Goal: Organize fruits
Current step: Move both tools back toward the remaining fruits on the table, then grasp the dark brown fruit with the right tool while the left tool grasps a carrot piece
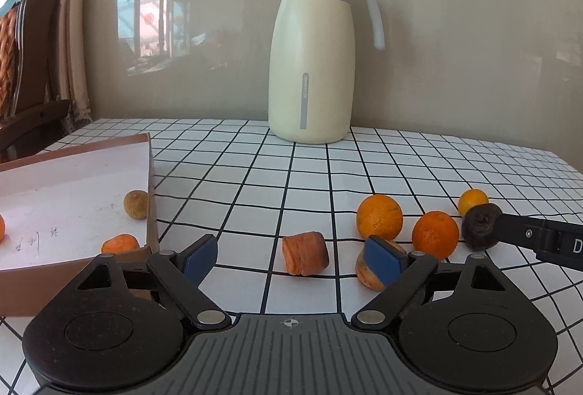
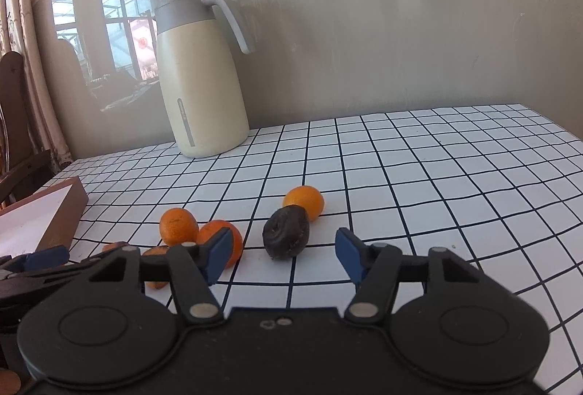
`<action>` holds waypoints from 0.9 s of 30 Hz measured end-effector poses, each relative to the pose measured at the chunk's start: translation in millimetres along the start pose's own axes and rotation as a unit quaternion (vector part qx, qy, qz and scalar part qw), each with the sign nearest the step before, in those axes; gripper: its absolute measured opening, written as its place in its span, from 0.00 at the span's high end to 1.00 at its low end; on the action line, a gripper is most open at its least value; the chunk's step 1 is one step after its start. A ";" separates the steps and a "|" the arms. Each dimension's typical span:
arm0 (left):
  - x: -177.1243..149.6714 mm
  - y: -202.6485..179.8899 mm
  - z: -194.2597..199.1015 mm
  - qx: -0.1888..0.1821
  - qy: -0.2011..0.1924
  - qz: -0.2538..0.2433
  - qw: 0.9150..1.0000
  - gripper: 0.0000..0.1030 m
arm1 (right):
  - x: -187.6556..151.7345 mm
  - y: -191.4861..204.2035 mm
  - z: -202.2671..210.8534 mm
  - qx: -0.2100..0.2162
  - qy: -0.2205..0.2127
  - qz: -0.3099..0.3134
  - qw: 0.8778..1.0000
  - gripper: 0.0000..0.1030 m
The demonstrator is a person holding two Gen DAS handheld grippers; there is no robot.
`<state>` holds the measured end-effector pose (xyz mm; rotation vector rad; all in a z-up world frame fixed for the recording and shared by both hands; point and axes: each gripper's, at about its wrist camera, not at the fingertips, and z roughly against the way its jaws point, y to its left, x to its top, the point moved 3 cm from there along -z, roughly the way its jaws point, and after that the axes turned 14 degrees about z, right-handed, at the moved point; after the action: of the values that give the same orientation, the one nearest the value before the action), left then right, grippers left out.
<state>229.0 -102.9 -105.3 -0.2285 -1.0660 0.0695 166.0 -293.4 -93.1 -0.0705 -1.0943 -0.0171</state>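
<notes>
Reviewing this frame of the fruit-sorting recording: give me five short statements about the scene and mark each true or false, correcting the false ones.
1. The thermos jug lies on its side. False: it stands upright on the checked tablecloth.
2. The open box already has fruit in it. True: a brownish fruit sits near its right wall.
3. The right gripper is clamped on the dark fruit. False: its pads stand clear of it.
4. The left gripper is open, with the orange chunk ahead between its fingers. True.
5. All loose fruit is orange. False: one is dark.
</notes>
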 end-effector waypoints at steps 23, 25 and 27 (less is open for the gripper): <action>0.9 -2.9 -23.2 0.001 0.061 0.008 0.998 0.48 | 8.9 -2.5 -31.4 0.006 0.030 -0.012 0.999 0.58; 0.7 -3.3 -23.5 0.001 0.062 0.007 0.998 0.48 | 9.5 -2.2 -33.0 0.006 0.033 -0.011 0.999 0.58; 1.1 -4.6 -24.5 0.002 0.064 0.004 0.998 0.48 | 9.7 -2.0 -35.1 0.007 0.036 -0.010 0.999 0.58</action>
<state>250.7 -110.9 -114.7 -0.2316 -0.9381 0.0640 201.5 -297.5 -100.4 -0.0471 -1.0235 -0.0295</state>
